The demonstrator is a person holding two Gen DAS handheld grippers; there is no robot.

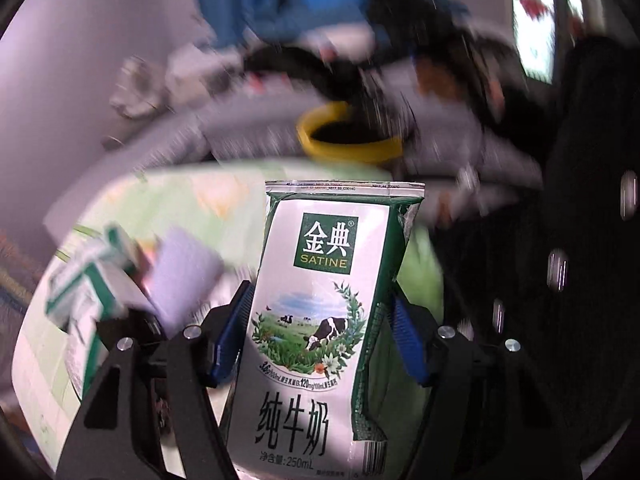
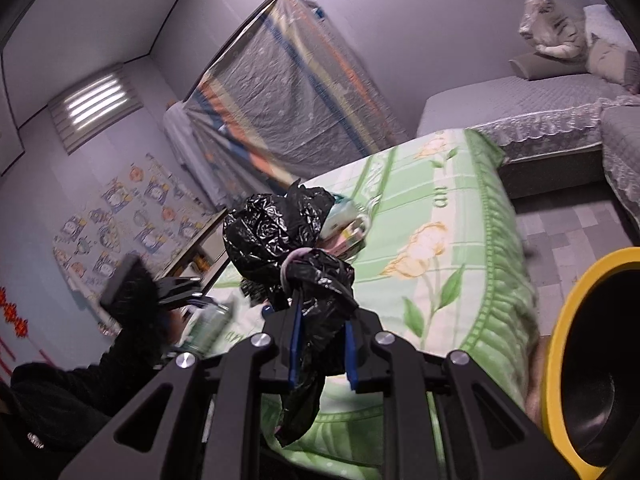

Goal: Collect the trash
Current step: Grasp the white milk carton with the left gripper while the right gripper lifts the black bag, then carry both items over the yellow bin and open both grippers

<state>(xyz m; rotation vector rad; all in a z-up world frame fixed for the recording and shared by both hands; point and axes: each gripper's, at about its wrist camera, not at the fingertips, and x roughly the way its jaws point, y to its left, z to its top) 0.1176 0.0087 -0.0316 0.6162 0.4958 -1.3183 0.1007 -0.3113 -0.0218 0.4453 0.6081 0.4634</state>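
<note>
My left gripper (image 1: 320,328) is shut on a white and green Satine milk carton (image 1: 320,300), held upright above the green flowered tablecloth (image 1: 192,200). A yellow-rimmed bin (image 1: 348,136) with a black liner stands beyond it, blurred. My right gripper (image 2: 322,344) is shut on a crumpled black plastic bag (image 2: 288,240) over the same tablecloth (image 2: 440,240). In the right wrist view the left gripper (image 2: 176,292) with the carton (image 2: 208,324) shows at lower left, and the bin (image 2: 568,360) at lower right.
A second milk carton (image 1: 88,292) and a lilac object (image 1: 184,276) lie on the table at left. More trash (image 2: 348,224) sits behind the black bag. A grey sofa (image 2: 540,100) and a plastic-wrapped mattress (image 2: 280,92) stand beyond.
</note>
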